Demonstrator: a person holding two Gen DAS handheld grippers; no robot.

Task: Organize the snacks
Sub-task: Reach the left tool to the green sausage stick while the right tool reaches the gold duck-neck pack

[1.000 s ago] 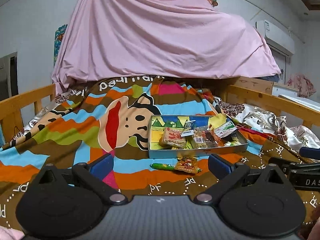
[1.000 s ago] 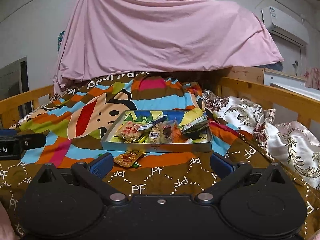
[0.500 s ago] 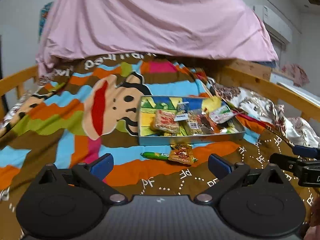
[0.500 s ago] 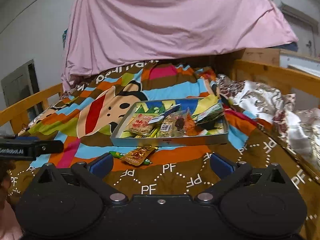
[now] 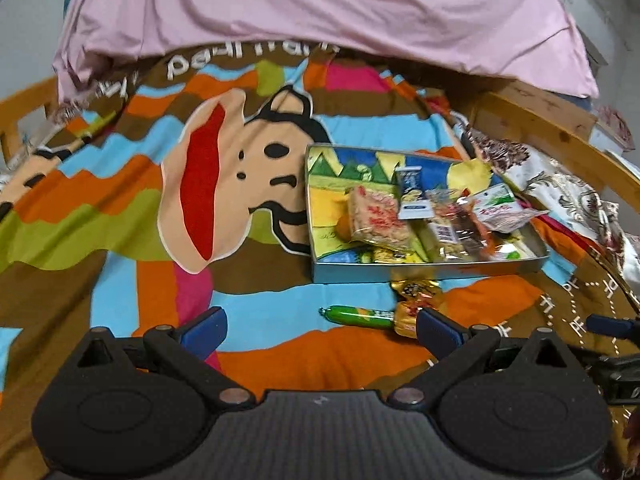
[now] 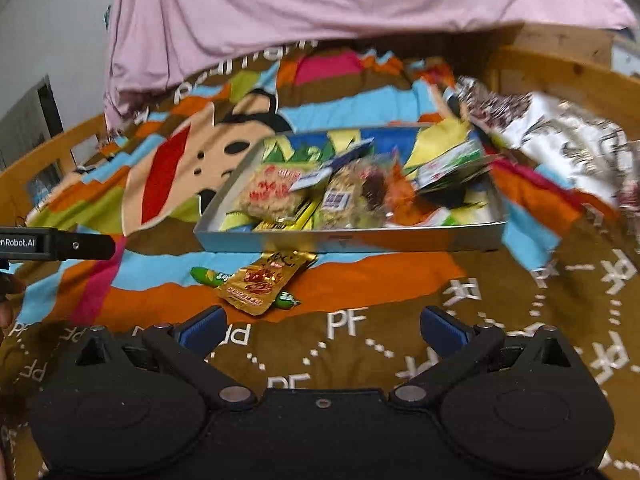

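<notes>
Both hand-held grippers are spread wide and nothing is held between the fingers of either. The left gripper (image 5: pixel 322 326) is positioned low over the striped cartoon-print blanket (image 5: pixel 132 216); the right gripper (image 6: pixel 320 326) is positioned likewise, over the brown lettered part of the same blanket.

Just beyond the fingertips, two loose snacks lie on the blanket, outside the tin. The green plastic-wrapped sausage stick (image 5: pixel 356 316) is laid with its long axis roughly crosswise to both grippers. The gold foil snack packet (image 6: pixel 264 280) rests on top of it, covering its middle, with its long axis slanting away toward the tin. In the left wrist view the pair lies ahead and to the right, the packet partly hidden behind the right finger (image 5: pixel 438 330). In the right wrist view the pair lies ahead and left of centre. It is judged that either gripper could reach; the left appears slightly nearer.

The packet must be judged the first obstacle to gripping the sausage stick.

Farther on, touching the packet's far end, the shallow rectangular metal tin (image 5: pixel 424 272) is already loaded with assorted wrapped snacks. Its near wall must be cleared. Beyond it a pink draped sheet (image 5: pixel 320 12) closes the scene.
</notes>
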